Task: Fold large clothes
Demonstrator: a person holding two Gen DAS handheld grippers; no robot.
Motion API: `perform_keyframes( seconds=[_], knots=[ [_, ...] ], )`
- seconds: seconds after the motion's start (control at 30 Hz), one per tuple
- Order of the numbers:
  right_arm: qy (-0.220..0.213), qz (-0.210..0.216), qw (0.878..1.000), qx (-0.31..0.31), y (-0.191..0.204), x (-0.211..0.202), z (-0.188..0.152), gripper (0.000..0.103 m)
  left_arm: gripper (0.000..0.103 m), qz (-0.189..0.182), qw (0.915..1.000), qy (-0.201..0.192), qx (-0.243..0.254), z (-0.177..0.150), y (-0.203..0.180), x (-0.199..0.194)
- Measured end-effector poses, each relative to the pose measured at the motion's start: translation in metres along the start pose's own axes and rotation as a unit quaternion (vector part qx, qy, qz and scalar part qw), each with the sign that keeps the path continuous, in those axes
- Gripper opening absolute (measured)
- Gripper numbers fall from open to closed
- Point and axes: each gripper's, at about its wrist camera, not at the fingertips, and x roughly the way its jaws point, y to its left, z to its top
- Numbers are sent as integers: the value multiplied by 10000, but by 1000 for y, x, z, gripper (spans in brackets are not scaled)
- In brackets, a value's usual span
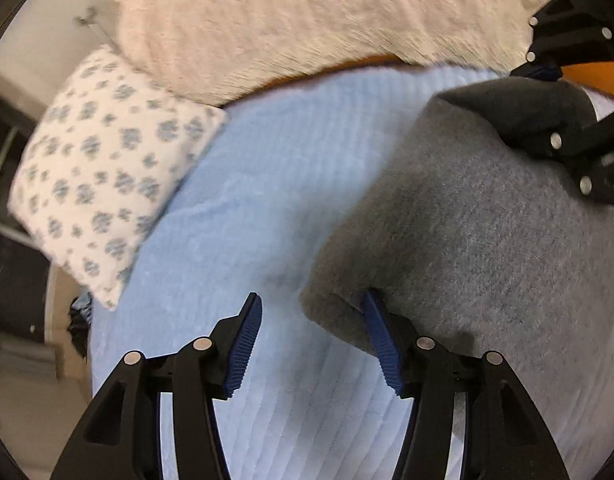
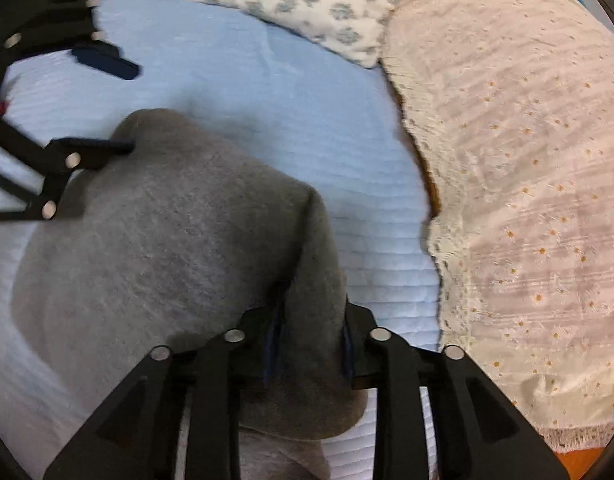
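Your two grippers sit at one edge of a grey fleece garment [image 1: 479, 232] on the bed.

The garment lies on the pale blue ribbed bedsheet [image 1: 267, 184]. Your left gripper [image 1: 313, 344] is spread wide, its right pad touching the garment's corner and its left pad over bare sheet. Your right gripper [image 2: 311, 344] pinches a bunched fold of the grey fleece. A floral pillow [image 2: 307, 4] and a cream embroidered blanket [image 2: 519, 184] lie beyond.
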Motion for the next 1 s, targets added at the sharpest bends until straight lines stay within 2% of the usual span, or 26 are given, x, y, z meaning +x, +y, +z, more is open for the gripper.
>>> perform_keyframes(
  seconds=[0.03, 0.1, 0.17, 0.23, 0.27, 0.33, 0.37, 0.4, 0.43, 0.5, 0.57, 0.6, 0.63, 0.7, 0.77, 0.83, 0.97, 1.0],
  knots=[
    [-65, -41, 9999, 131, -6, -7, -2, 54, 61, 89, 9998, -103, -122, -3, 7, -7],
    [-654, 279, 9951, 685, -32, -37, -12, 85, 62, 335, 9985, -303, -309, -10, 22, -25],
    [-1225, 680, 9798, 1427, -62, -70, -27, 98, 62, 380, 9959, -479, -661, -18, 42, -47],
    [-1750, 1176, 9548, 2098, -89, -96, -47, 98, 61, 176, 9907, -742, -1125, -22, 60, -71],
    [-1966, 1357, 9448, 2244, -94, -104, -55, 96, 60, -141, 9853, -919, -1433, -21, 67, -85],
    [-2170, 1310, 9372, 2397, -96, -109, -67, 76, 60, -618, 9763, -1176, -1709, -12, 63, -102],
    [-2126, 1383, 9329, 2557, -94, -102, -74, 57, 60, -748, 9748, -1272, -1674, -7, 53, -107],
    [-2022, 1429, 9318, 2654, -94, -92, -75, 39, 62, -777, 9759, -1336, -1542, 1, 39, -108],
    [-1794, 1429, 9318, 2814, -91, -75, -78, 33, 63, -659, 9802, -1319, -1323, 11, 21, -104],
    [-1706, 1372, 9315, 2905, -84, -54, -82, 30, 63, -536, 9857, -1148, -1107, 22, -6, -89],
    [-1729, 1413, 9285, 2967, -80, -36, -86, 30, 62, -487, 9877, -952, -1142, 27, -19, -66],
    [-1587, 1391, 9272, 3093, -79, -21, -88, 30, 61, -377, 9891, -755, -1204, 27, -21, -49],
    [-1460, 1511, 9219, 3255, -80, -5, -90, 30, 62, -499, 9882, -463, -1371, 24, -20, -24],
    [-1149, 1677, 9118, 3568, -79, 24, -95, 29, 62, -519, 9840, -239, -1686, 14, -17, 1],
    [-909, 1977, 8987, 3808, -73, 55, -100, 30, 62, -383, 9836, -252, -1745, 7, -19, 17],
    [-766, 1936, 8953, 3937, -65, 73, -104, 40, 62, -393, 9818, -270, -1839, 4, -19, 27],
    [-629, 1909, 8744, 4416, -61, 100, -119, 45, 62, -435, 9757, -395, -2112, 4, -22, 38],
    [-579, 1820, 8806, 4337, -61, 100, -115, 45, 62, -419, 9745, -423, -2163, 5, -22, 41]
  ],
)
